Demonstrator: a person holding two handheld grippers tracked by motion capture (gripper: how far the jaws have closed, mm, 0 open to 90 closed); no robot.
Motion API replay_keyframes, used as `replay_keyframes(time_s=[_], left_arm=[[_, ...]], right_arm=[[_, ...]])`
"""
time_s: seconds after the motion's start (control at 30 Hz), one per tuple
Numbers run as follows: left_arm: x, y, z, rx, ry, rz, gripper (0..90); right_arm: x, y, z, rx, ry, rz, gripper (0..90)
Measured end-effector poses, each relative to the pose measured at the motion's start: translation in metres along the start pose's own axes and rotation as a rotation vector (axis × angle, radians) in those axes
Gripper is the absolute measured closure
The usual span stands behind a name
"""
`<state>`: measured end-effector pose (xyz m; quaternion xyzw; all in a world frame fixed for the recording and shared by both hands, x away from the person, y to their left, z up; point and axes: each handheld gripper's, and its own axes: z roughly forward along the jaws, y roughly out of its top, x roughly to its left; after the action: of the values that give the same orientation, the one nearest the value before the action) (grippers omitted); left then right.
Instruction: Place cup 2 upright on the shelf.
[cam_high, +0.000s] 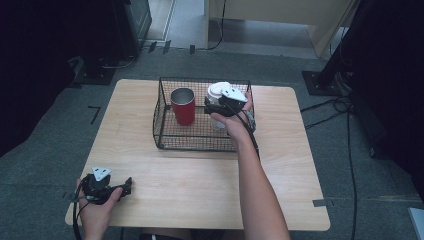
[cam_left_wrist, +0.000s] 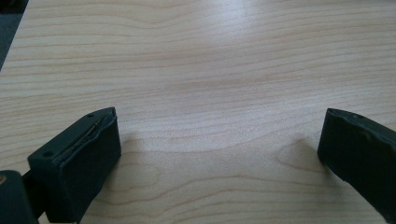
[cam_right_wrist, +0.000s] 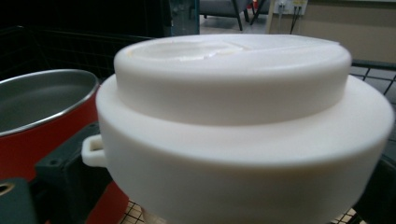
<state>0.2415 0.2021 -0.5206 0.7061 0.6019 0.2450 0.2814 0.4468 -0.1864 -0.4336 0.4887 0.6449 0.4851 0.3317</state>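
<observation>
- Right gripper (cam_high: 216, 106): jaws spread around the white cup (cam_high: 218, 92), which stands in the basket (cam_high: 165, 137), at 3 o'clock of the red cup (cam_high: 183, 106).
- Left gripper (cam_high: 129, 184): jaws apart, empty, on the table (cam_high: 210, 185).

No text, label or number can be read anywhere (cups and table unmarked).
</observation>
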Motion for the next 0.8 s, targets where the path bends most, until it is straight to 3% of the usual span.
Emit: replay_keyframes(time_s=[0.13, 0.23, 0.43, 0.8], left_arm=[[0.0, 0.0, 0.0, 0.0, 0.0, 0.0, 0.1], [0.0, 0.0, 0.0, 0.0, 0.0, 0.0, 0.1], [0.0, 0.0, 0.0, 0.0, 0.0, 0.0, 0.1], [0.0, 0.0, 0.0, 0.0, 0.0, 0.0, 0.1]], right_arm=[[0.001, 0.003, -0.004, -0.016, 0.033, -0.011, 0.0], [0.001, 0.003, -0.005, -0.009, 0.016, -0.032, 0.0], [-0.005, 0.004, -0.008, -0.015, -0.006, -0.003, 0.0], [-0.003, 0.01, -0.013, -0.04, -0.032, 0.033, 0.0]])
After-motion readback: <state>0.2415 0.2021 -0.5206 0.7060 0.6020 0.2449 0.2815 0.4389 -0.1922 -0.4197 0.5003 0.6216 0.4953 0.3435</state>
